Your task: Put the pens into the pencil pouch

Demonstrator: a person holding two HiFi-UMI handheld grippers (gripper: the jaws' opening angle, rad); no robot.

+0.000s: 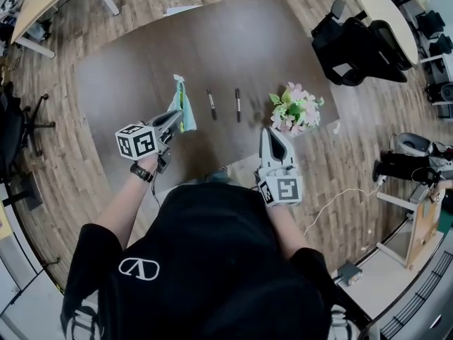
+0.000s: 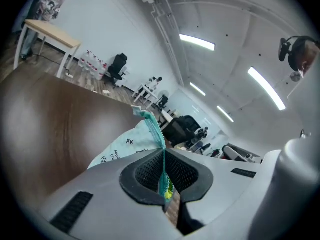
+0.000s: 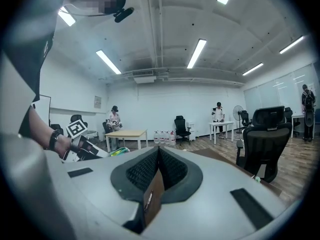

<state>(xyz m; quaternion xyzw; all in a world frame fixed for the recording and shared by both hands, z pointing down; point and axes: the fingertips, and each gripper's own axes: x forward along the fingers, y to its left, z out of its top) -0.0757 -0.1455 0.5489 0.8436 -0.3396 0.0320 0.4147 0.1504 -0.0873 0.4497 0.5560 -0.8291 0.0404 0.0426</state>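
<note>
Pencil pouch (image 1: 182, 103) sits pinched between our left gripper (image 1: 177, 116) jaws, held up for filling; right gripper (image 1: 271, 130) jaws press together, empty.

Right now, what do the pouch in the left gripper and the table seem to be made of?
Pencil pouch: looks like soft matte fabric, pale with small printed stars and a teal zip-like edge. It folds limply where the left gripper pinches it. Table: dark brown with faint grain-like streaks and a dull sheen, probably laminate or veneer.

Office: desks (image 3: 125, 132), swivel chairs (image 3: 262, 144)
</note>
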